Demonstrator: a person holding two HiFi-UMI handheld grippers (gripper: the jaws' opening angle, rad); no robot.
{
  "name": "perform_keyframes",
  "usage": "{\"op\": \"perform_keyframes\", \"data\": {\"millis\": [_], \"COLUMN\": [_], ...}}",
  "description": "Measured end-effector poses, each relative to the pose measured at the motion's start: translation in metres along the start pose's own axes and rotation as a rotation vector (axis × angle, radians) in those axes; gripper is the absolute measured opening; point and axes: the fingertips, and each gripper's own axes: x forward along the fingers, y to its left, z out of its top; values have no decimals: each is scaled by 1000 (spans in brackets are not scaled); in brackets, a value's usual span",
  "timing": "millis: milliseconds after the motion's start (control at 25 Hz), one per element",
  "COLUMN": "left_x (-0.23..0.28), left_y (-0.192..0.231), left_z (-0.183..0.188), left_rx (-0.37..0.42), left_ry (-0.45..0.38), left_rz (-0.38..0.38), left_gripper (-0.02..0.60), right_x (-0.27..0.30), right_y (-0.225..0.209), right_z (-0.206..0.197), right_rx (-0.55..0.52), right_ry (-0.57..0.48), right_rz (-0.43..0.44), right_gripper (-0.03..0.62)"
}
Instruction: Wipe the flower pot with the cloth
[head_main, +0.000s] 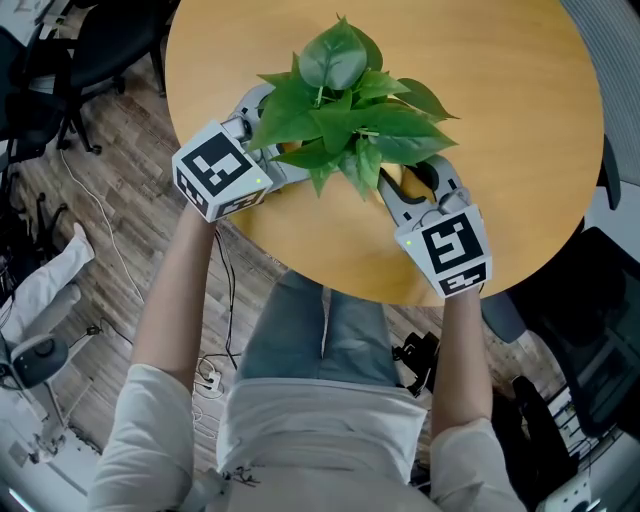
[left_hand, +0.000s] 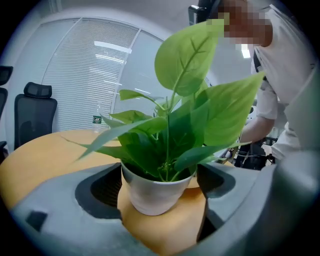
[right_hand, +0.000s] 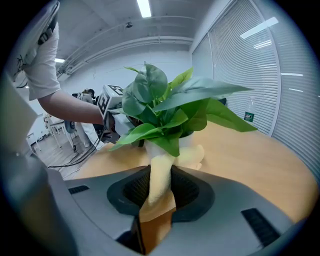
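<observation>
A leafy green plant (head_main: 345, 110) stands in a white pot (left_hand: 155, 192) near the front of the round wooden table (head_main: 500, 120). From the head view the leaves hide the pot. My left gripper (head_main: 268, 140) is at the pot's left side; in the left gripper view its jaws stand wide open with the pot between them, and the pads are not pressing on it. My right gripper (head_main: 410, 178) is at the pot's right side, shut on a pale yellow cloth (right_hand: 159, 182). The cloth runs forward from the jaws and lies against the pot's base (right_hand: 192, 142).
The table's near edge (head_main: 340, 290) lies just behind both grippers, with the person's lap below it. A small bottle (left_hand: 97, 120) stands at the table's far side. Black office chairs (head_main: 100, 40) and floor cables (head_main: 95, 205) are to the left.
</observation>
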Motion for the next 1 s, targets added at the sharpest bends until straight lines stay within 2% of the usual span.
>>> {"op": "perform_keyframes", "data": {"millis": [120,240,440,640,1000], "left_x": [0,0,0,1,1], "left_y": [0,0,0,0,0], "left_z": [0,1,0,1,-1], "left_rx": [-6,-9,-13,-25,-44], "left_ry": [-5,-9,-9,8,19], "left_rz": [3,6,12,27,62], "left_gripper": [479,477,476,476,477], "right_x": [-1,-5,1,6,5], "right_y": [-4,-23,-46,-38,-28], "right_z": [-1,0,14,23,20], "right_rx": [8,22,-13,-110,-157], "right_ry": [1,0,-10,4,34], "right_rz": [-8,-56,-82,-68,-60], "right_gripper": [95,95,95,95,95]}}
